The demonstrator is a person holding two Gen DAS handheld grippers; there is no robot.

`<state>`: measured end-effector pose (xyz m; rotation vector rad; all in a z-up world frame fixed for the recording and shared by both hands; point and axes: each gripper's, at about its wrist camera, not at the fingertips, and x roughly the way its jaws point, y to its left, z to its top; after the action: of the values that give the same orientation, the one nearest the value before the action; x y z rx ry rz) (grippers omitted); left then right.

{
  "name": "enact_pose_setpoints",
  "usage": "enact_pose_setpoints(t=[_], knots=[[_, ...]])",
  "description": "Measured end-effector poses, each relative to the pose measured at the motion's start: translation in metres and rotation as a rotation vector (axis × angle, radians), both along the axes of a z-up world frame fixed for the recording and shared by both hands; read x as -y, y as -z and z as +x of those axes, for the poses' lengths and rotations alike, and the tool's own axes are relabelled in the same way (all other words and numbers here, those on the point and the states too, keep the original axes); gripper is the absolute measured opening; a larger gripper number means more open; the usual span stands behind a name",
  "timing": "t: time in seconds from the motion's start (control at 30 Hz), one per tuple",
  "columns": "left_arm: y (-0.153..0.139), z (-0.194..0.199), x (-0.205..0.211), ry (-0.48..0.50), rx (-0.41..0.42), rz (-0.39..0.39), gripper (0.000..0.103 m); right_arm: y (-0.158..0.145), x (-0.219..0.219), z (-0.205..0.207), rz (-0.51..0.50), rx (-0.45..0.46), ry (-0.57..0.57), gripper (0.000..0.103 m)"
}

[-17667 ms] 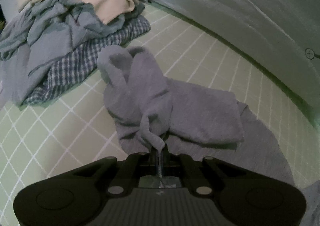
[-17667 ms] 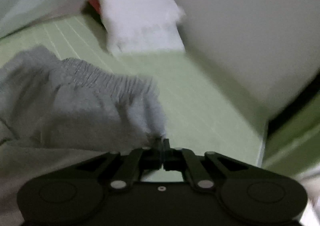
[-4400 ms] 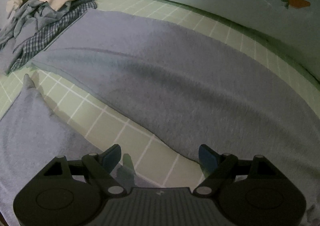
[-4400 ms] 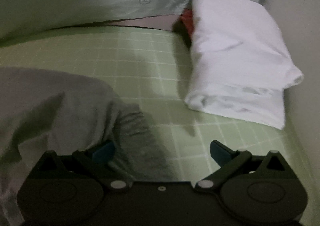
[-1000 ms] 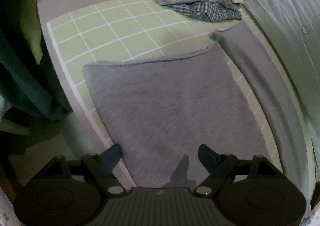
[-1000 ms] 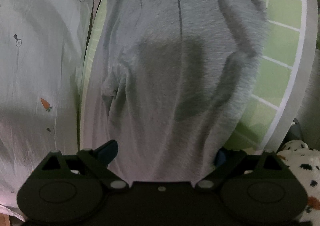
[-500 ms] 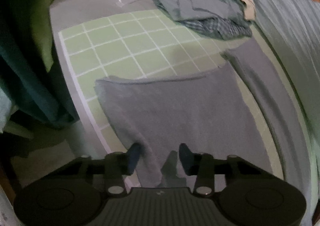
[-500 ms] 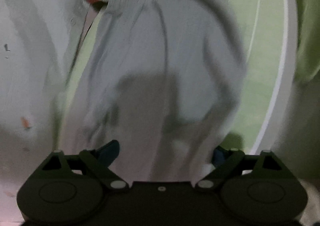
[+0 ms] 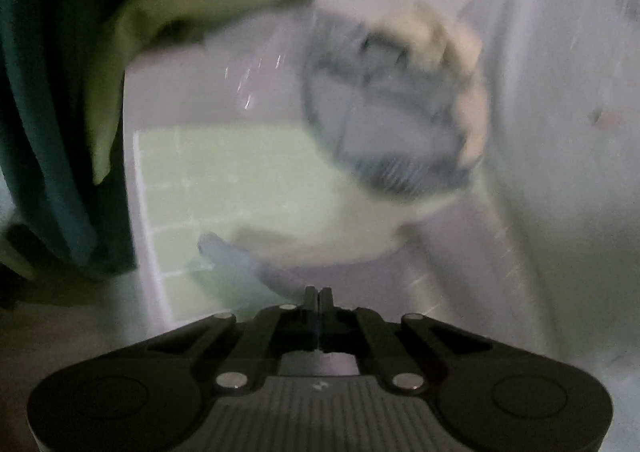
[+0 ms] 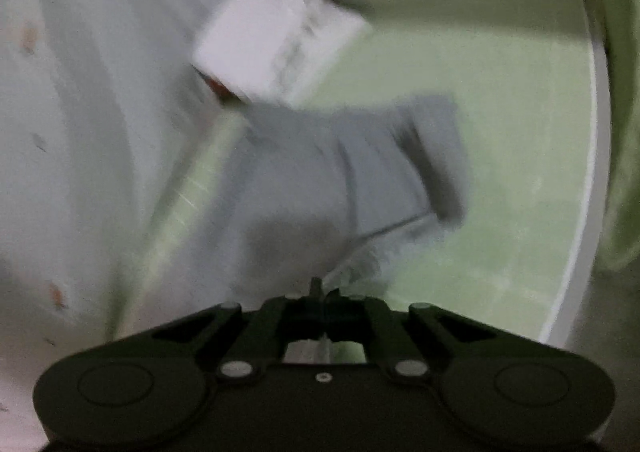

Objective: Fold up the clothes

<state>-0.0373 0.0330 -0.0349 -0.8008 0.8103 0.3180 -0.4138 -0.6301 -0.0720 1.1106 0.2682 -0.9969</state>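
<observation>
The grey trousers (image 10: pixel 340 180) lie on the green checked mat (image 10: pixel 500 132), and one edge is pulled up in a taut fold to my right gripper (image 10: pixel 318 288). That gripper is shut on the fold, its jaws closing fully. In the left wrist view a blurred grey trouser leg (image 9: pixel 236 264) rises from the mat to my left gripper (image 9: pixel 319 294). It too is shut, its jaws closing tight on a thin strip of grey cloth. Both views are smeared by motion.
A pile of blue-grey, checked and cream clothes (image 9: pixel 392 108) lies at the mat's far end. A folded white towel (image 10: pixel 272 40) sits beyond the trousers. Pale bedding (image 10: pixel 80 132) runs along one side. Teal and green curtains (image 9: pixel 48 132) hang past the mat's white border (image 10: pixel 592 172).
Both grippers went from wide open over the flat grey trousers to shut on the cloth. Both then rose, lifting its edge off the mat, and the views tilted up.
</observation>
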Motion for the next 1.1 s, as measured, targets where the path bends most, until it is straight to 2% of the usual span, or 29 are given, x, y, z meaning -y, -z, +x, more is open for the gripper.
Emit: enact_pose_setpoints(t=[0.07,0.13,0.23,0.33,0.43,0.6,0.67,0.77,0.83,0.87,0.9,0.93,1.0,1.03,1.1], knots=[[-0.024,-0.007,-0.002,-0.013,0.053,0.03,0.0,-0.031,-0.003,-0.014,-0.078,0.054,0.012,0.001],[-0.024,-0.009,-0.002,-0.027,0.043,0.063,0.0,-0.048,-0.005,-0.023,-0.136,0.049,0.013,0.001],[-0.001,-0.011,-0.003,-0.089,-0.017,0.018,0.0,-0.04,-0.004,-0.024,-0.145,-0.045,-0.01,0.001],[0.001,-0.001,0.009,-0.083,-0.023,0.034,0.0,-0.026,-0.003,-0.019,-0.108,-0.034,0.009,0.001],[-0.006,0.023,0.027,-0.032,0.016,0.037,0.0,-0.027,0.008,-0.004,-0.102,-0.002,0.024,0.001],[-0.025,0.105,0.075,0.096,0.11,0.116,0.0,-0.043,0.058,0.053,-0.184,-0.044,-0.046,0.001],[-0.031,0.156,0.104,0.163,0.186,0.135,0.0,-0.048,0.089,0.088,-0.213,-0.047,-0.091,0.001],[-0.033,0.238,0.151,0.248,0.238,0.181,0.001,-0.052,0.139,0.154,-0.252,-0.089,-0.16,0.001],[-0.034,0.281,0.176,0.271,0.254,0.21,0.019,-0.049,0.172,0.198,-0.252,-0.096,-0.167,0.002],[-0.034,0.297,0.185,0.272,0.25,0.222,0.038,-0.046,0.186,0.217,-0.237,-0.091,-0.166,0.006],[-0.032,0.306,0.188,0.265,0.229,0.225,0.056,-0.044,0.199,0.234,-0.219,-0.089,-0.16,0.025],[-0.028,0.308,0.189,0.256,0.211,0.233,0.061,-0.042,0.204,0.244,-0.191,-0.102,-0.133,0.054],[-0.014,0.302,0.187,0.247,0.166,0.274,0.069,-0.036,0.202,0.253,-0.173,-0.118,-0.107,0.064],[-0.003,0.295,0.185,0.255,0.122,0.304,0.071,-0.032,0.197,0.254,-0.176,-0.128,-0.109,0.071],[0.026,0.281,0.178,0.288,-0.006,0.35,0.072,-0.017,0.173,0.248,-0.175,-0.212,-0.144,0.078]])
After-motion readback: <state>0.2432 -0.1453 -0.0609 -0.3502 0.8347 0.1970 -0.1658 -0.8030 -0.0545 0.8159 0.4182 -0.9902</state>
